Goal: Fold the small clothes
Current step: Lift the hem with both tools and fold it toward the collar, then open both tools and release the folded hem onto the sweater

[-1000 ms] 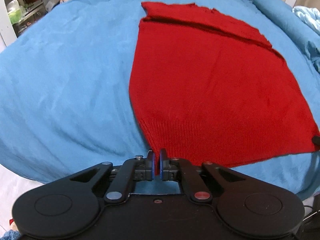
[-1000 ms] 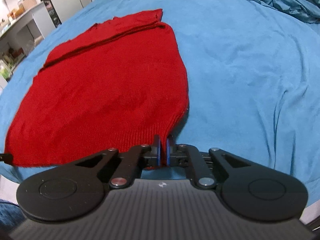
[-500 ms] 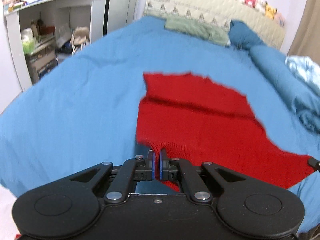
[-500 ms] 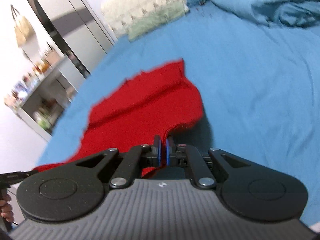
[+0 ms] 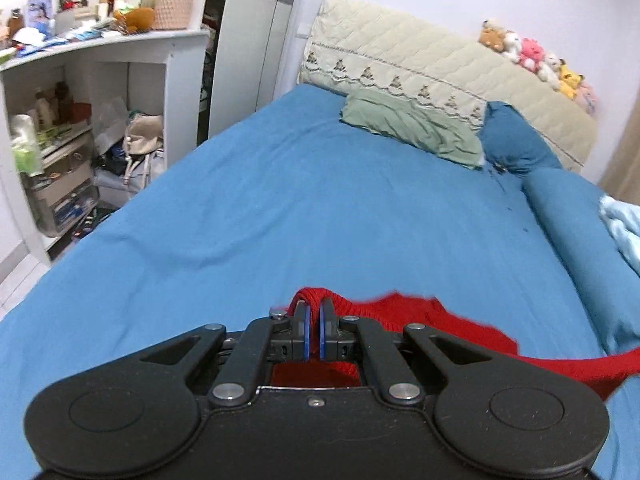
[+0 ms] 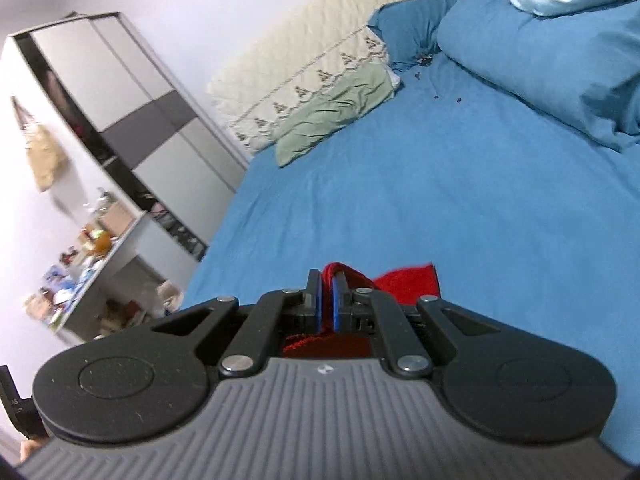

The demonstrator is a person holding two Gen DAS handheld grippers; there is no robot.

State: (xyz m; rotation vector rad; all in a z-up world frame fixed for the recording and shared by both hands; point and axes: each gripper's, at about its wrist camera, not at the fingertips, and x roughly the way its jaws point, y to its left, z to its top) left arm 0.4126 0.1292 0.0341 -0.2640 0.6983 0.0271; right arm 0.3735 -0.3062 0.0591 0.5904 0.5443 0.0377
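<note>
Sweater (image 5: pixel 440 320) hem between both jaws

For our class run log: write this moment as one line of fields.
stage: fold under way | left claw: shut on red sweater | right claw: shut on red sweater | surface: blue bed sheet

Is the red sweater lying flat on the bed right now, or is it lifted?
Lifted, mid-fold. The red sweater is pinched in both the left gripper and right gripper, its hem raised off the blue sheet. The rest is hidden.

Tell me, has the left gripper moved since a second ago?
Yes. The left gripper, shut on the red sweater, has swung up and forward toward the headboard, carrying the hem along.
</note>
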